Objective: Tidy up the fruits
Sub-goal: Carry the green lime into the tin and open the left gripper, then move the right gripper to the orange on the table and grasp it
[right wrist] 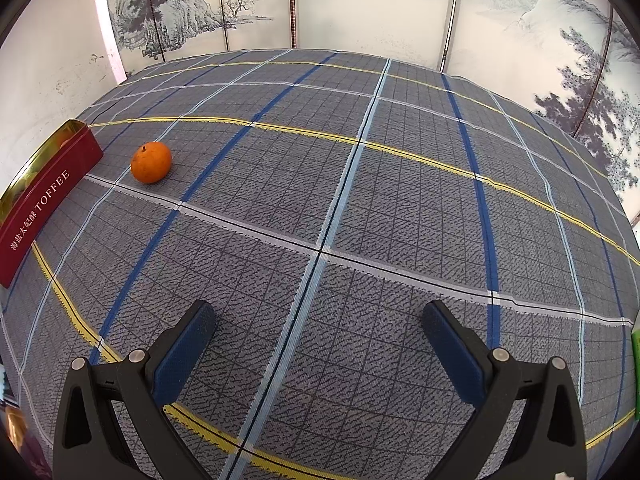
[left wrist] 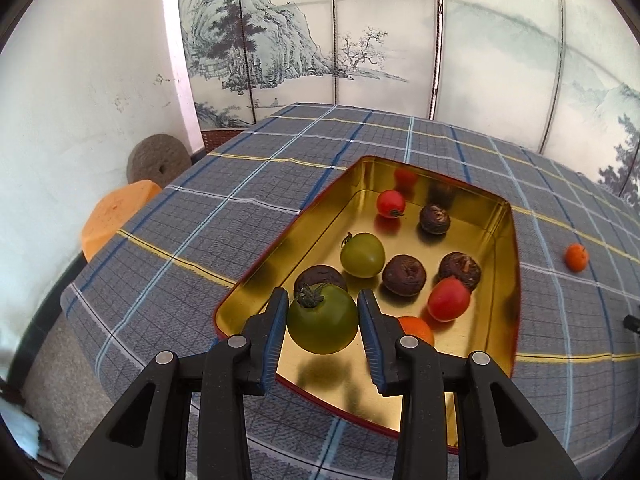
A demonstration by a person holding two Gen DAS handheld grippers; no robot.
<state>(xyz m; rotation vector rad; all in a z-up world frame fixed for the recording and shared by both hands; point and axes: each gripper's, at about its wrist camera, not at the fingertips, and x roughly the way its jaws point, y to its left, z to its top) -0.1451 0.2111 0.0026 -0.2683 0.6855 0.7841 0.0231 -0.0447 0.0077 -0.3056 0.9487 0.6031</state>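
A dark green tomato (left wrist: 322, 319) with its calyx on top sat between the blue pads of the left gripper (left wrist: 323, 316), low in the centre of the left wrist view. The left pad touched the fruit; a thin gap seemed to show at the right pad, so whether the pads gripped it firmly could not be told. The tomato was poised above the near end of a gold-lined tin (left wrist: 505, 248) with a red outer wall.

Inside the tin, toward mid-frame, lay a lighter green tomato (left wrist: 362, 255), two red tomatoes, one far (left wrist: 391, 203) and one near (left wrist: 448, 299), and four dark brown, wrinkled round fruits, perhaps water chestnuts (left wrist: 403, 275). One brown fruit (left wrist: 320, 274) lay just behind the held tomato. An orange fruit (left wrist: 416, 328) was partly hidden behind the gripper's right finger.

A small mandarin (left wrist: 576, 257) rested on the plaid tablecloth (left wrist: 224, 216) at the right of the frame, well apart from the tin. In the right wrist view the same mandarin (right wrist: 151, 161) lay in the upper left, just beside the tin's red side (right wrist: 44, 200), which was lettered TOFFEE.

The right gripper (right wrist: 320, 320) hung over bare cloth at the bottom of its frame, fingers spread wide, nothing between them. A painted landscape screen (left wrist: 360, 40) stood behind the table.
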